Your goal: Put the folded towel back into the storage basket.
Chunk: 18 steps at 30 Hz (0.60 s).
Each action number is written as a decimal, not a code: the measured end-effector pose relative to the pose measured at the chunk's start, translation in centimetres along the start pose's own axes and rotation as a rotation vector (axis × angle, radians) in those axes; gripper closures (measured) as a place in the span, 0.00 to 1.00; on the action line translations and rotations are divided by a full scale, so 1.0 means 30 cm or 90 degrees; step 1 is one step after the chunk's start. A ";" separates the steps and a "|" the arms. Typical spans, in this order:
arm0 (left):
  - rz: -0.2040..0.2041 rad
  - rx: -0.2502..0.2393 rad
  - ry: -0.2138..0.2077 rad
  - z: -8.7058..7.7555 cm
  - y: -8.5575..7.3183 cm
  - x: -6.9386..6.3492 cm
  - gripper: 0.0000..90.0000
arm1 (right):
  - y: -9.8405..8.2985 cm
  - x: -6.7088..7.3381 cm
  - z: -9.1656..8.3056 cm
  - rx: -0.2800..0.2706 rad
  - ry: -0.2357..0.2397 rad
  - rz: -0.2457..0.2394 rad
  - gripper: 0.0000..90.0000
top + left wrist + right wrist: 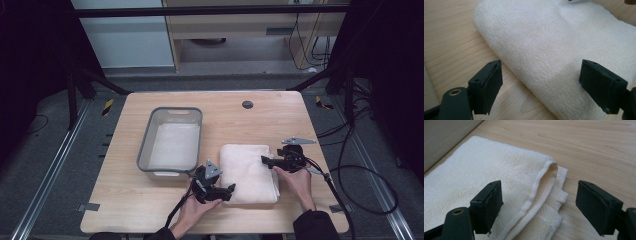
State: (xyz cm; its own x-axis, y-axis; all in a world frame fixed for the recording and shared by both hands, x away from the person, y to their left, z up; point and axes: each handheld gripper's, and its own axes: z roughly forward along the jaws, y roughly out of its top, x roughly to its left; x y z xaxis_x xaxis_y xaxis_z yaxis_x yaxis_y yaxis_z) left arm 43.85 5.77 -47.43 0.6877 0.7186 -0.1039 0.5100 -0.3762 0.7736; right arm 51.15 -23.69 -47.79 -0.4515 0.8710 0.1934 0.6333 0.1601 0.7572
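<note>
Both my tongs stand wide apart over the folded cream towel on the desk: left tongs at its near rolled edge, right tongs at its layered hemmed corner. Beyond my left tongs sits a grey bin.

No readable text, labels, brands or numbers on anything, as far as the resolution allows
</note>
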 end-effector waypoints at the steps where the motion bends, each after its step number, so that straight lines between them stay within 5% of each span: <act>1: 0.000 -0.001 -0.002 0.002 0.000 -0.001 0.19 | -0.002 0.001 0.004 0.004 0.000 0.000 0.24; 11: 0.006 0.012 -0.001 0.049 -0.018 -0.011 0.15 | -0.017 0.006 0.041 0.035 0.002 -0.001 0.26; 18: -0.027 0.030 -0.028 0.079 -0.028 0.003 0.15 | -0.022 0.006 0.056 0.052 0.005 0.009 0.26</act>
State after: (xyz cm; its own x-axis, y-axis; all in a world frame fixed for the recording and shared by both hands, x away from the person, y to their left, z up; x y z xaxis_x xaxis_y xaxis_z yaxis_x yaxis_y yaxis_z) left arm 44.71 4.75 -49.56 0.6869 0.7080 -0.1639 0.5620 -0.3746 0.7374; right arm 51.70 -22.85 -49.30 -0.4467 0.8699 0.2091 0.6892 0.1855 0.7005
